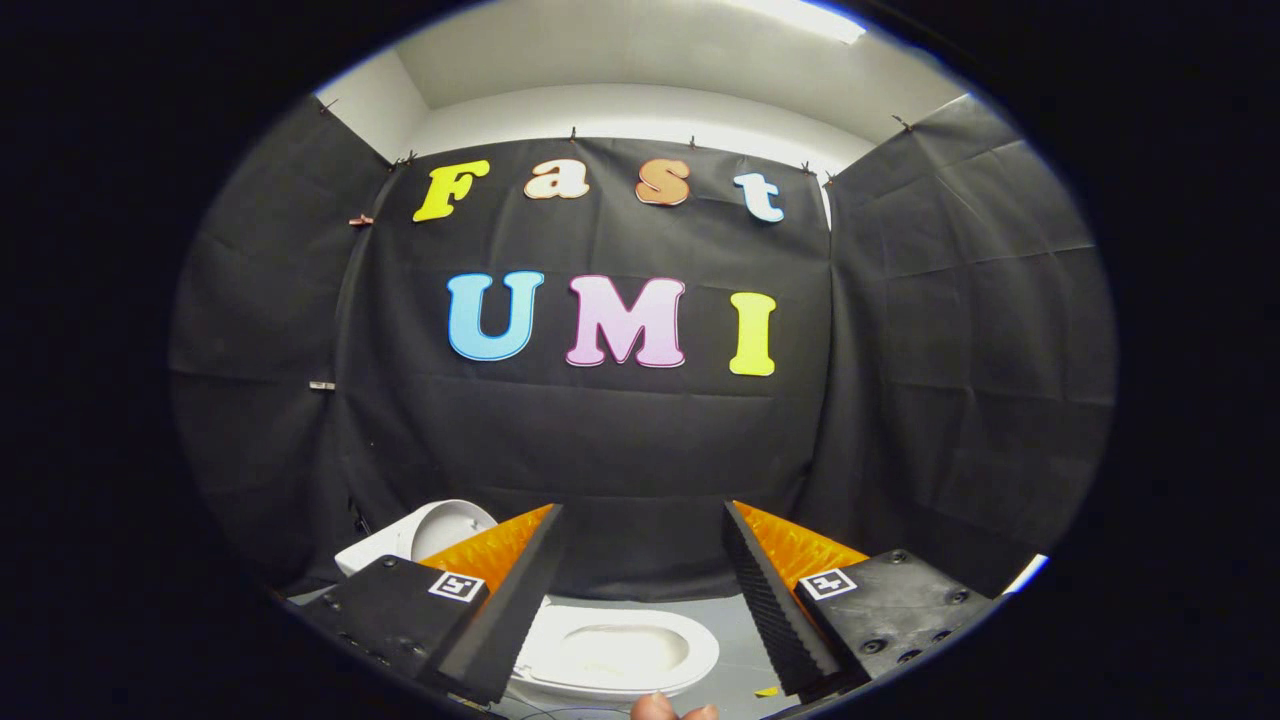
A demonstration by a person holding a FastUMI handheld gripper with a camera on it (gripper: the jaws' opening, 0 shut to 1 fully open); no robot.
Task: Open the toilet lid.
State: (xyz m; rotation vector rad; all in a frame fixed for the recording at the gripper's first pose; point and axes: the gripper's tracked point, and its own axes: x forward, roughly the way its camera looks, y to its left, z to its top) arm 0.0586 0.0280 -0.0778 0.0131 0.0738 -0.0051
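Note:
A small white toilet stands on the grey floor, low between my two fingers. Its oval seat ring and bowl face up and are uncovered. The white lid is raised and leans back behind the bowl, partly hidden by my left finger. My gripper is open, held above the toilet and apart from it, with nothing between the ridged black pads. Only the black cloth wall lies beyond the fingertips.
Black cloth walls close the booth at the back and on both sides. A strip of grey floor shows to the right of the bowl. A person's fingertip shows just below the toilet's front rim.

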